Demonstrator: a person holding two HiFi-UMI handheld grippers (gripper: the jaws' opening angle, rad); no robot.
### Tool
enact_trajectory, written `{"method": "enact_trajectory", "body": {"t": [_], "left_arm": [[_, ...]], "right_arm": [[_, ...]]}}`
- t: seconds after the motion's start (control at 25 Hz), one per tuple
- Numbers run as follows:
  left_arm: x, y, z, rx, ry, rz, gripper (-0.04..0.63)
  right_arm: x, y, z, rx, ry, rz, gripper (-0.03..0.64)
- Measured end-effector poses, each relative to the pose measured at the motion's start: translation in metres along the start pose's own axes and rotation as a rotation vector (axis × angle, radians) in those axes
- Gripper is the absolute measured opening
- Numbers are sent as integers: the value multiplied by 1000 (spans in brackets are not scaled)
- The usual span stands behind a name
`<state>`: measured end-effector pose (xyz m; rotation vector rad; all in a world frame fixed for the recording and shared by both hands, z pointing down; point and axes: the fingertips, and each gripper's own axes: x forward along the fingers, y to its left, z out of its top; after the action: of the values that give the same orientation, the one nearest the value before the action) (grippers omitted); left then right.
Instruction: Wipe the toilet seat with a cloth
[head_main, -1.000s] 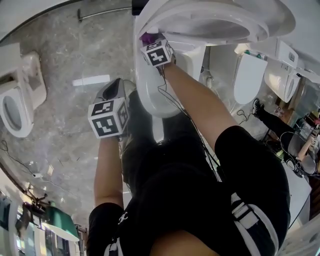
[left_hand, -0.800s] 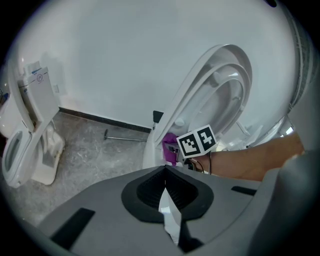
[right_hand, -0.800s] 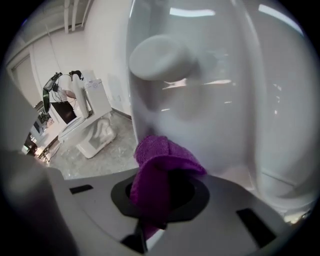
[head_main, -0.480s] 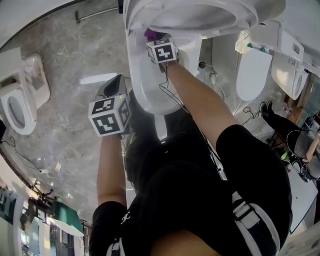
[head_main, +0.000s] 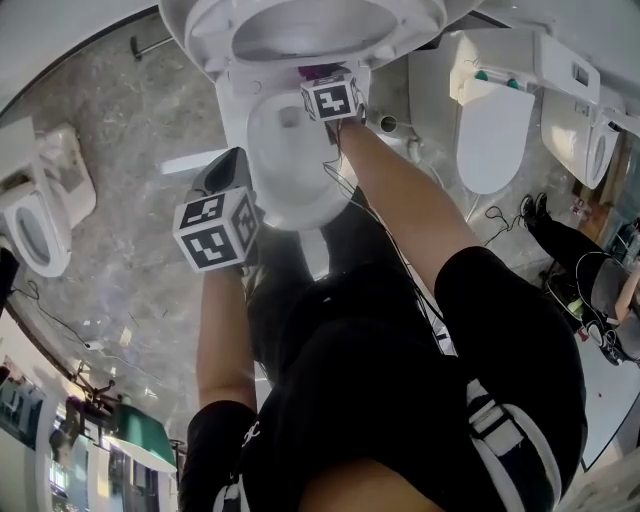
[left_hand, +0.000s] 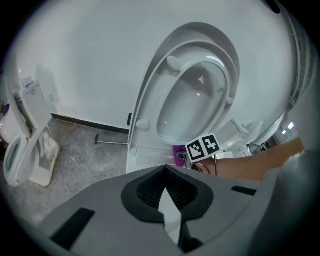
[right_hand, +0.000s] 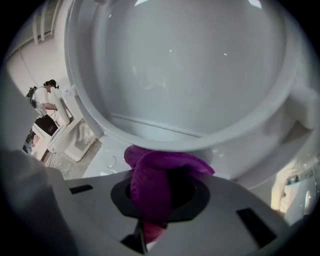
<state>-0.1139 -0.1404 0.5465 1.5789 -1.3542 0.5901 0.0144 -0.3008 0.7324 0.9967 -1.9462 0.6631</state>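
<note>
One cloth (right_hand: 149, 182) clamped in R gripper (right_hand: 156, 202) by raised seat (head_main: 213, 24); L gripper (left_hand: 165, 186) closed, empty.

This looks to us like a sanitary-ware showroom rather than a home bathroom. We see several white toilets standing close together on one grey marbled floor (head_main: 130, 130): the open toilet (head_main: 290, 180) before us, a left toilet (head_main: 30, 225), a closed toilet (head_main: 490, 135) and a far toilet (head_main: 590, 150) beside it.
</note>
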Motion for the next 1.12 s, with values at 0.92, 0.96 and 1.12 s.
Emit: {"method": "enact_trajectory", "body": {"t": [0.92,0.96,1.12], "left_arm": [[-23,-130,63,73,-36,-45,8],[-26,-132,63,79,-33,-46,8],[-33,-138,65,95,-24,-45,8]], "right_arm": [[-124,-93,18,-17,-84,-126,52],[-131,-93,20,-12,-97,-127,52],[-156,-95,38,25,-162,-140,52]]}}
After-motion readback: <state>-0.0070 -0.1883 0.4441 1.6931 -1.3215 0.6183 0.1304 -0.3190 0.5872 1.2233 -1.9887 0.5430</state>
